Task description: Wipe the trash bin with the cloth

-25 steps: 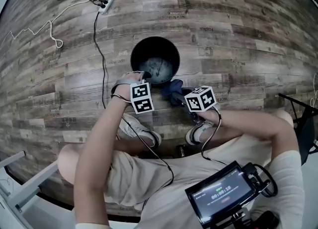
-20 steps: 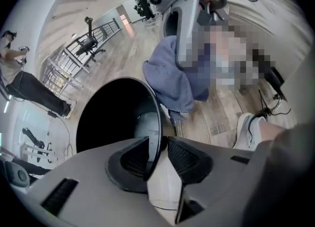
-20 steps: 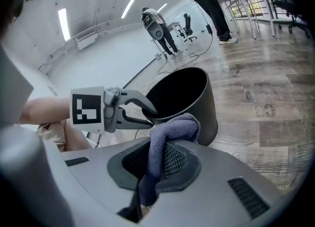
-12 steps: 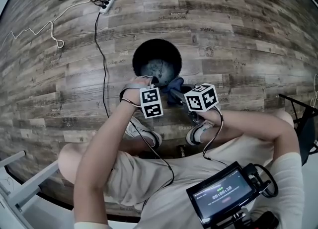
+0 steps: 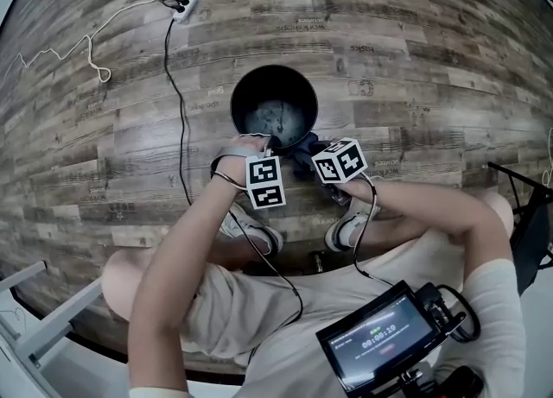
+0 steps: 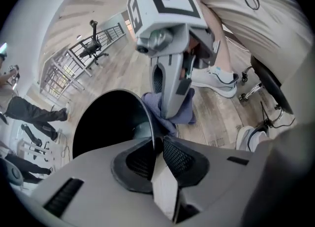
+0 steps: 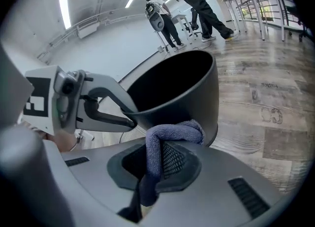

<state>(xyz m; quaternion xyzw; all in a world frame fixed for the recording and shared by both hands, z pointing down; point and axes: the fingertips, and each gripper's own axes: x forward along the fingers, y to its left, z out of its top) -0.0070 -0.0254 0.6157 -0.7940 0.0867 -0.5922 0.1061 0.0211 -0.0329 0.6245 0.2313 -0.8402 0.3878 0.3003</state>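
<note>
Head view: the black trash bin (image 5: pixel 274 104) stands upright on the wooden floor (image 5: pixel 432 51). The left gripper (image 5: pixel 266 141) meets the bin's near rim. Just to its right, the right gripper (image 5: pixel 304 156) holds the blue cloth (image 5: pixel 302 148) at the bin's near right side.

Left gripper view: the jaws have just been closing and now pinch the bin's thin rim.

Right gripper view: the jaws are clamped on a fold of the cloth, right at the bin's outer wall.
</note>
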